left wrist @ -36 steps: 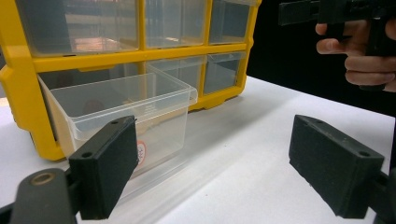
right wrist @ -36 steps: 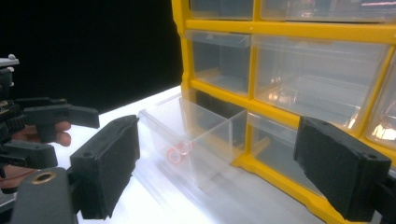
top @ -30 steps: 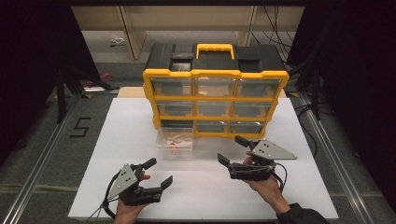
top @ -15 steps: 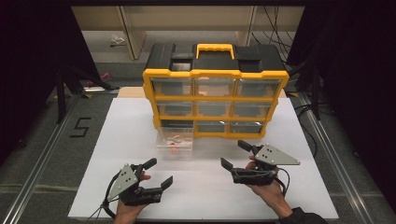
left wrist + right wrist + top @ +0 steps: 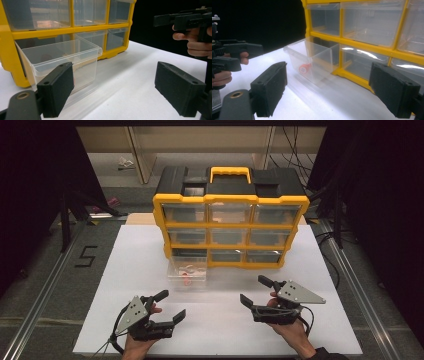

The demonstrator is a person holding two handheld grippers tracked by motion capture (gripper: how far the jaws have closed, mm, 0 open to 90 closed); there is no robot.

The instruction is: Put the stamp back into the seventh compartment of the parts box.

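A yellow and black organiser cabinet (image 5: 230, 227) with clear drawers stands at the back of the white table (image 5: 125, 270). Its bottom-left drawer (image 5: 187, 270) is pulled out toward me and holds small red parts (image 5: 186, 279). That drawer also appears in the left gripper view (image 5: 62, 62) and in the right gripper view (image 5: 310, 61), where a red part (image 5: 303, 68) lies inside. My left gripper (image 5: 172, 306) rests near the table's front left, open and empty. My right gripper (image 5: 254, 291) sits at the front right, open and empty, jaws pointing left toward the drawer.
The table's front edge (image 5: 220, 354) runs just under both hands. Dark floor with metal rails flanks the table, and a "5" mark (image 5: 86, 256) lies on the left. Cables (image 5: 325, 237) hang at the back right. Bare white surface lies between the grippers and the cabinet.
My right gripper has drifted slightly back toward me and to the right. The left gripper and the drawer have stayed put.
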